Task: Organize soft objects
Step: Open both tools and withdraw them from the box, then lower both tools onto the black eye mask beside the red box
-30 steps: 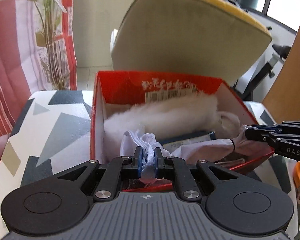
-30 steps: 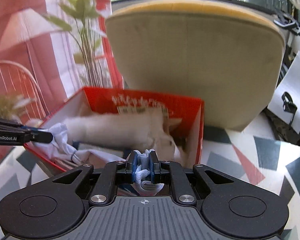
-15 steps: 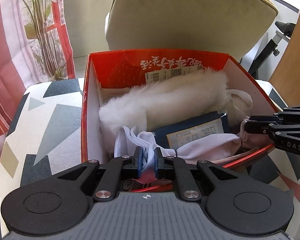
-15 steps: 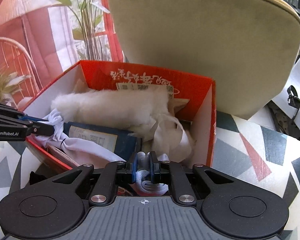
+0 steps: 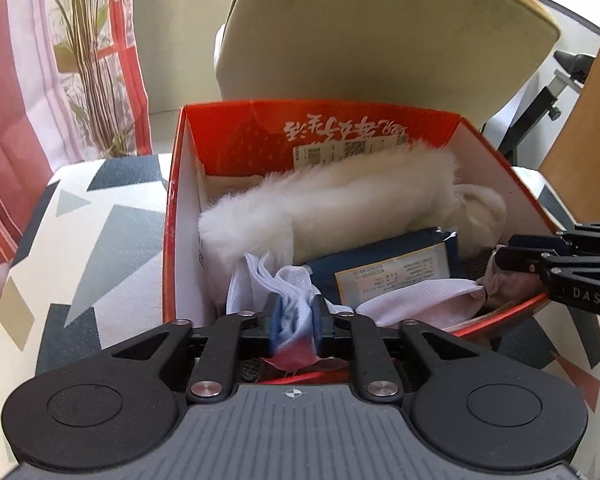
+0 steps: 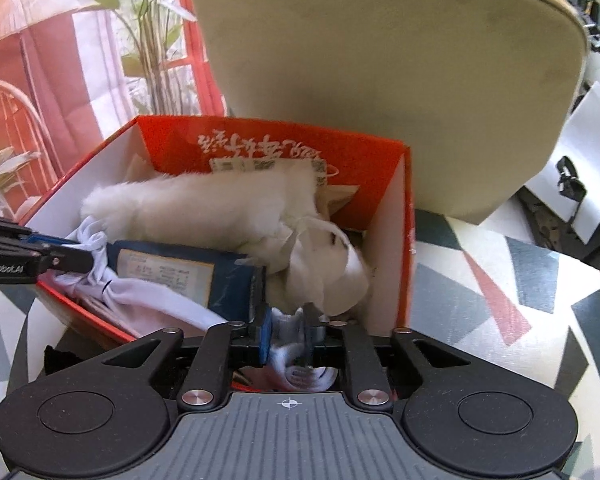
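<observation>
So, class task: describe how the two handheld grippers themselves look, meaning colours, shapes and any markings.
Both are alike. The left gripper and the right gripper each have a ribbed grey body, two round black discs, black linkage arms with silver screws, and blue pads on the fingers. Side lettering reads "GenRobot.AI" on the left and "DAS" on the right. No cables show.

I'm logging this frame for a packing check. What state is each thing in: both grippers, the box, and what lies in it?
left gripper: shut on the white cloth
right gripper: shut on the white cloth's other end
white cloth: stretched between both grippers, over the box's near edge
red box: open, no lid, upright
white fluffy item: lying inside the box
blue packet: lying flat inside, partly under the cloth
</observation>
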`<state>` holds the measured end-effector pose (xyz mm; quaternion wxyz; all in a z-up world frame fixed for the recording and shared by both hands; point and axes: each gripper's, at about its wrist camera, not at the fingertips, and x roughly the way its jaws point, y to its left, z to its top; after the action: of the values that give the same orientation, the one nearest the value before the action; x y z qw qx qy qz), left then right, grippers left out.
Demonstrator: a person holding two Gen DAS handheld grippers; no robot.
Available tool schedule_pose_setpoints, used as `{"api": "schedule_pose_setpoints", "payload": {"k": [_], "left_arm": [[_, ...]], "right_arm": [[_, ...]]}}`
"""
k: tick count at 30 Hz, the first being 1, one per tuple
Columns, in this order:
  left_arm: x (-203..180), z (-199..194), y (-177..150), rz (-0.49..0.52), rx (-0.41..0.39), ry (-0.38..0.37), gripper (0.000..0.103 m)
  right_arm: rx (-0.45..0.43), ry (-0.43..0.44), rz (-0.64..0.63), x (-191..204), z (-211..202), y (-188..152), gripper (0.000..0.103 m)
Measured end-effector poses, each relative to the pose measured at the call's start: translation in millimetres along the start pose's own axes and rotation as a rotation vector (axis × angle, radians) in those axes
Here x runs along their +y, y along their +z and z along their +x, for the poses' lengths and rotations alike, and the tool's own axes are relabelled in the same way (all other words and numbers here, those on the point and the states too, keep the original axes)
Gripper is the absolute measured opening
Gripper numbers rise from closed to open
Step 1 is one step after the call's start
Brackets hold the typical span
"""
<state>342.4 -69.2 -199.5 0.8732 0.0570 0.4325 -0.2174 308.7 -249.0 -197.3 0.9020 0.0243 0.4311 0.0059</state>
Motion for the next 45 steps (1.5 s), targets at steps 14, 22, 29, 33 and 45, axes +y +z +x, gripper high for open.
{"api": "schedule_pose_setpoints", "payload": {"k": [14,22,29,33,45], "left_arm": [[0.8,-78.3,-26.3,-0.054,-0.298,-0.093,0.101],[-2.2,-80.1,-63.4,-0.092,-0.272,-0.065,0.103],[-10.8,-68.1,-109.7,-0.091,-0.213,-0.017,0.103],[-12.5,-53.5,-133.4,-0.099,-0.140,-0.021,0.103],[-10.1,-30.6,-163.0,-0.109,-0.040,0.005,0.103]], "right_arm": [[-0.308,-0.056,0.040,4.5,-65.3,-26.6,0.102],[-0.341,0.021,0.098,12.7,-81.8,-64.4,0.102],[-0.280,0.017,0.173,7.8,-73.5,-119.6,0.102],[-0.230,0.032,0.215,6.8,-64.8,-152.2,0.102],[-0.137,0.026,0.089,33.5,-36.4,-180.2,0.102]]}}
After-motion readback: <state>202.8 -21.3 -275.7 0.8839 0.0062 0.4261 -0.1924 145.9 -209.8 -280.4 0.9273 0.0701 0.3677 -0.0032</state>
